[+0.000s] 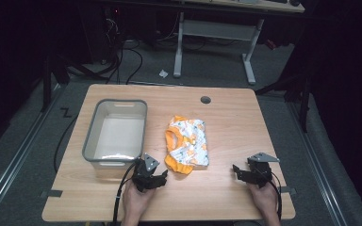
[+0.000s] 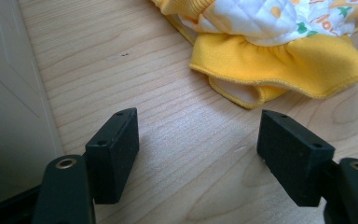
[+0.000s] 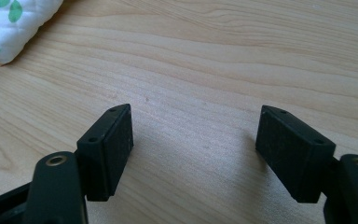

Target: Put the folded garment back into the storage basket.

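Where the high view looks down, one folded yellow-and-white baby garment (image 1: 187, 146) lies mid-tabletop (image 1: 226, 127), beside one grey plastic bin (image 1: 116, 134) toward the left edge; two grippers sit at the near edge. From the left gripper view, the left gripper (image 2: 198, 140) gapes wide and empty, garment just ahead, nothing between. From the right gripper view, the right gripper (image 3: 193, 140) is equally spread, empty, over bare wood.

High view overhead facing forward, gripper views low, close, sharing garment (image 2: 279, 42), tabletop (image 1: 226, 141)
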